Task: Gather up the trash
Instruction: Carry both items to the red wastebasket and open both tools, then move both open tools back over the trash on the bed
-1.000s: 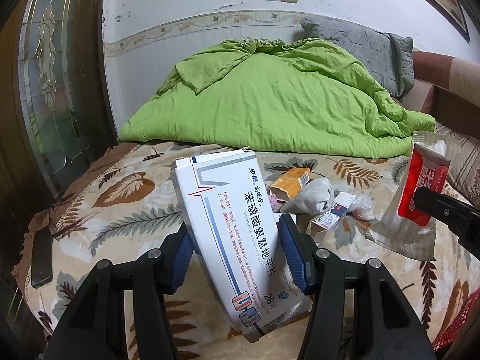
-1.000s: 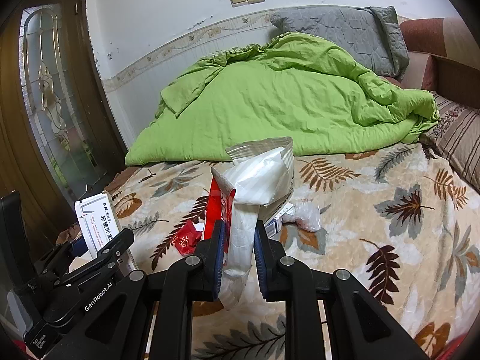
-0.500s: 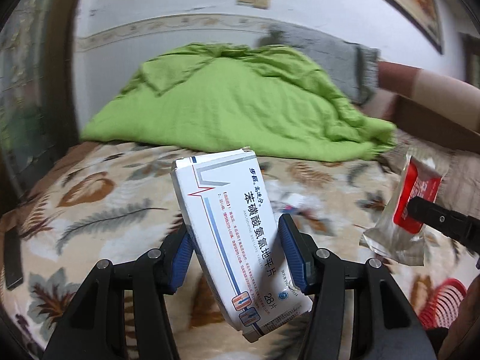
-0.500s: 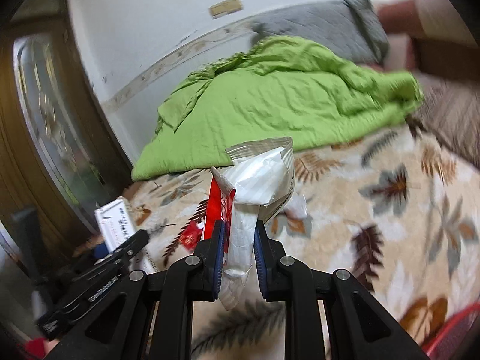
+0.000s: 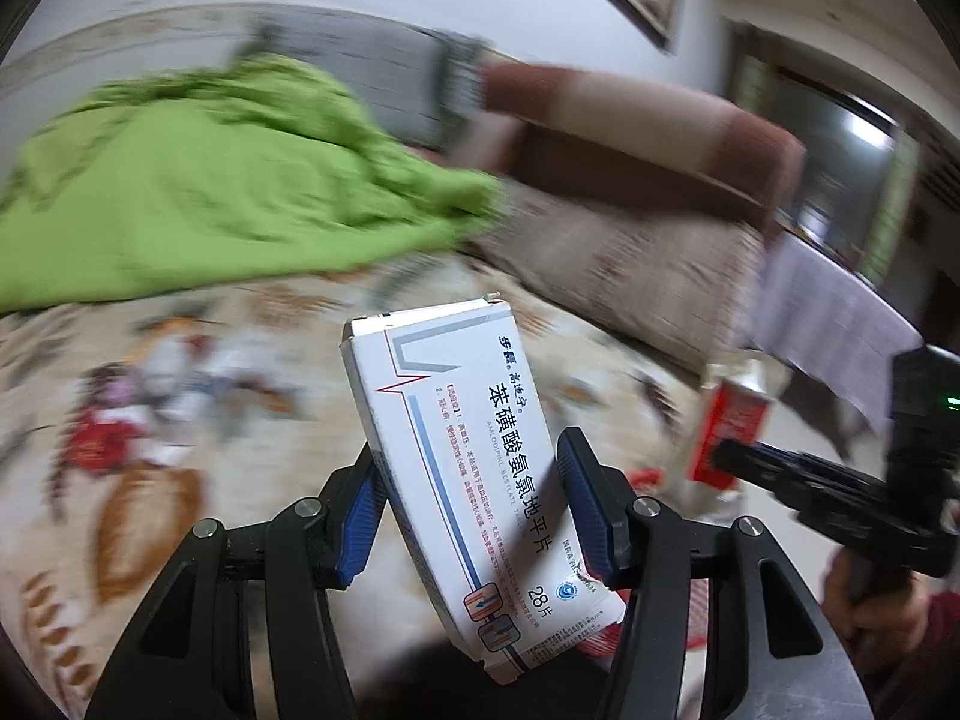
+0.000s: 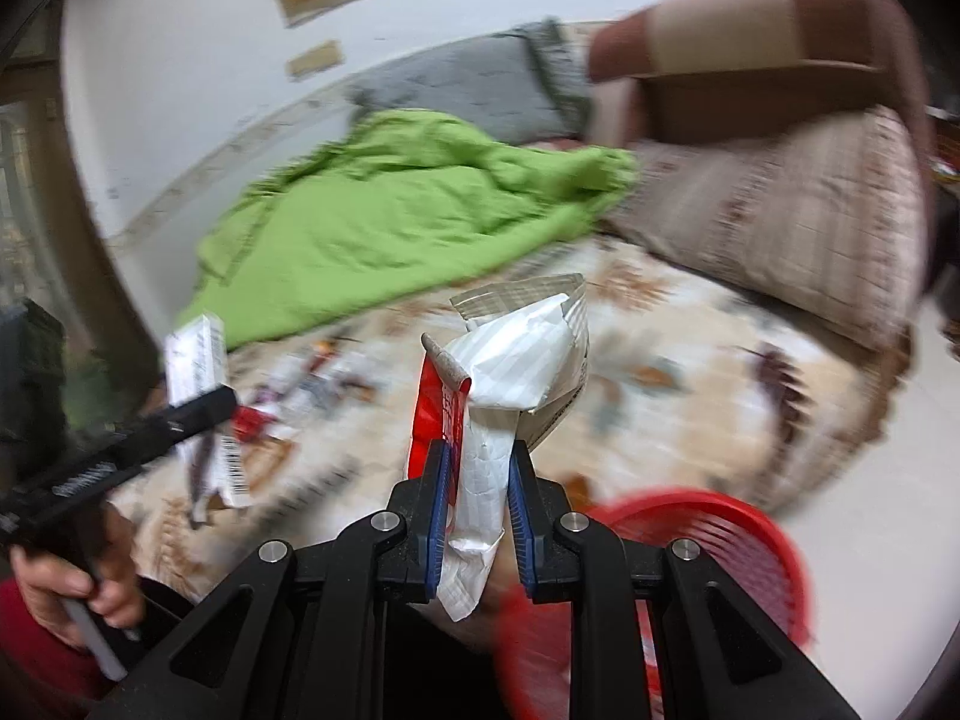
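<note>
— Left gripper (image 5: 471, 507): what have you got?
— My left jaws stand about half open, clamped on the white medicine box (image 5: 474, 468), which leans up between the pads.
— And the right gripper (image 6: 478, 507)?
— Nearly closed, pinching a crumpled silver-and-red wrapper (image 6: 510, 372). Just below and right of it sits the red basket (image 6: 744, 546); more litter (image 6: 288, 402) lies ahead-left on the bed.

A white medicine box (image 5: 480, 480) with blue lines stands tilted between the left gripper's (image 5: 474, 516) pads, a crumpled silver-and-red wrapper (image 6: 510, 372) sticks up from the right gripper (image 6: 477, 510), and blurred scraps (image 6: 288, 396) litter the leaf-patterned bedspread (image 6: 690, 360).
</note>
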Tool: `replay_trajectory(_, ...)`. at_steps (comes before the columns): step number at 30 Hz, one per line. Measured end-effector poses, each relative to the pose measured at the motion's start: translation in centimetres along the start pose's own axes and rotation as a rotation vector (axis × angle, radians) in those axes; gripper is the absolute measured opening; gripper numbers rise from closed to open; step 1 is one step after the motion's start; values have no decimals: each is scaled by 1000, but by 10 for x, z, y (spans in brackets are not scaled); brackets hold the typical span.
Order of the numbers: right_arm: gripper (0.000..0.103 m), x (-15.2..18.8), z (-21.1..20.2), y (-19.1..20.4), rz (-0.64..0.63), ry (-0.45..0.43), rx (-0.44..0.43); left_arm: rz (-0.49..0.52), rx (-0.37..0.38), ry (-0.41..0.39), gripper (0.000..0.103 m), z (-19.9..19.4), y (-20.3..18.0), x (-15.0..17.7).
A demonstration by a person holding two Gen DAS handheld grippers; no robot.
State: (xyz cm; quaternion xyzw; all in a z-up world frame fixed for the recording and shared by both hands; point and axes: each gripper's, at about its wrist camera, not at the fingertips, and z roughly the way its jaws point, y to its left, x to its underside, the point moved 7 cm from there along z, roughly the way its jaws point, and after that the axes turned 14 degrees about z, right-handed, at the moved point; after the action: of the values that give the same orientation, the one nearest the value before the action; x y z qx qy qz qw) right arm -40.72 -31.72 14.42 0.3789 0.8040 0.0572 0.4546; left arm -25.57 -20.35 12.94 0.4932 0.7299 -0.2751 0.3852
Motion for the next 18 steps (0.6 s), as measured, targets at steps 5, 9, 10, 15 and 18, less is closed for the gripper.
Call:
replay_trajectory(5, 20, 9, -19, -72, 78, 17, 136, 84, 160, 105, 55, 47, -79, 5)
replay_trajectory(9, 23, 23, -16, -105, 101, 67, 209, 129, 241, 171, 57, 77, -120, 13)
replay_trajectory(10, 24, 26, -13, -110, 106, 83, 219, 136, 253, 184, 65, 83, -128, 15)
replay_trajectory(15, 48, 28, -14, -131, 146, 91, 254, 134, 263, 218, 76, 94, -135, 22)
replay_trajectory(18, 48, 22, -12, -125, 143, 75, 251, 107, 236, 210, 76, 90, -121, 23)
